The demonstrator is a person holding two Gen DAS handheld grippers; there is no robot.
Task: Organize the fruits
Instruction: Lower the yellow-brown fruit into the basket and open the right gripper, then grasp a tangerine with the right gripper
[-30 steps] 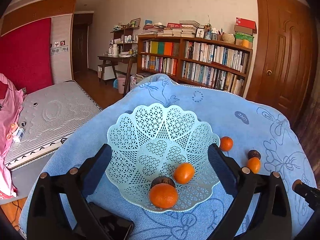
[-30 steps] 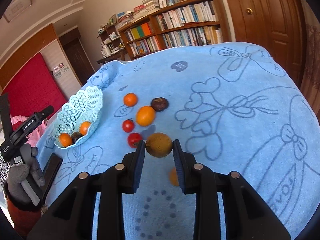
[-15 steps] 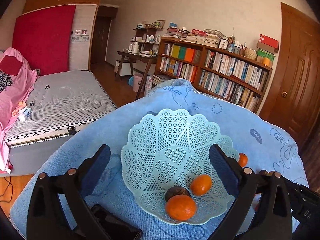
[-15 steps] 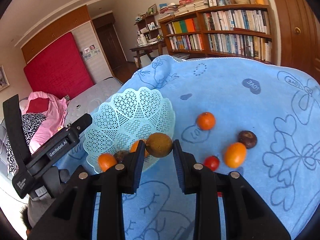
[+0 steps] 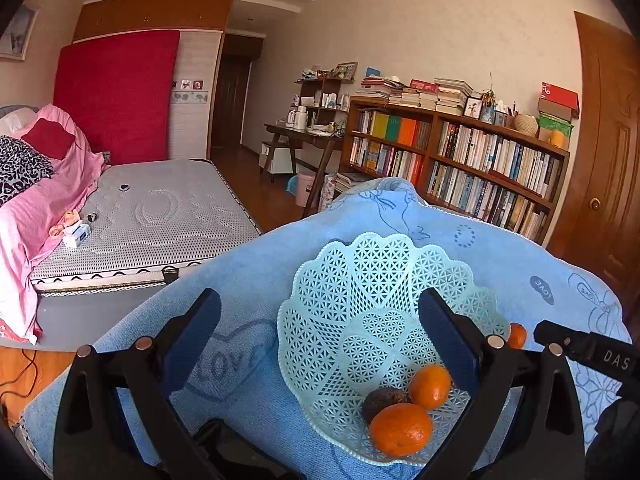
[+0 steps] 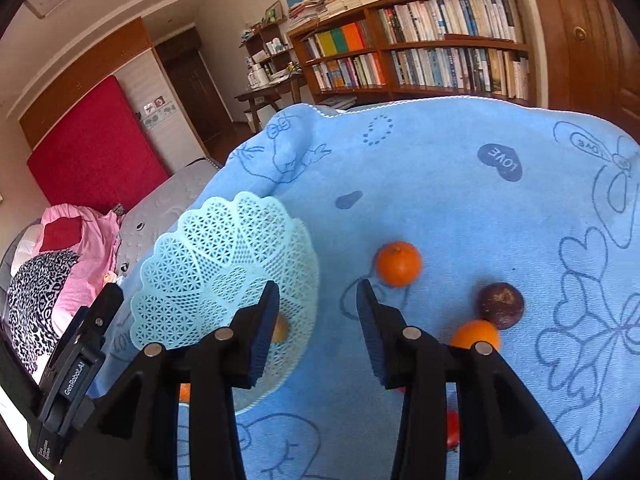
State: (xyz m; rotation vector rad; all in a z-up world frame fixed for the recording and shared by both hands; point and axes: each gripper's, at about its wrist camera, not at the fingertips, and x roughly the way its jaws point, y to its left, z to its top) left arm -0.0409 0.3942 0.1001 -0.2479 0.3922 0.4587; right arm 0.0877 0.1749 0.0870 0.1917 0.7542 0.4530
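Basket [image 6: 224, 264] tilts toward open, empty right claw [image 6: 316, 328].

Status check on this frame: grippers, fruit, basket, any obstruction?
Right gripper open, empty, beside the basket. Left gripper open, straddling its near rim. Three fruits in the basket; tangerine and dark fruit on the blanket. Nothing blocking.

Under the gripper lies a blue towel [image 5: 256, 272] printed with hearts and "LOVE". Far ahead stands a wooden bookshelf [image 5: 460, 160] packed with books, a brown door [image 5: 608, 160] to its right. Off to the left, a bare grey mattress [image 5: 160, 216], pink bedding [image 5: 36, 200] and a red headboard panel [image 5: 116, 92].
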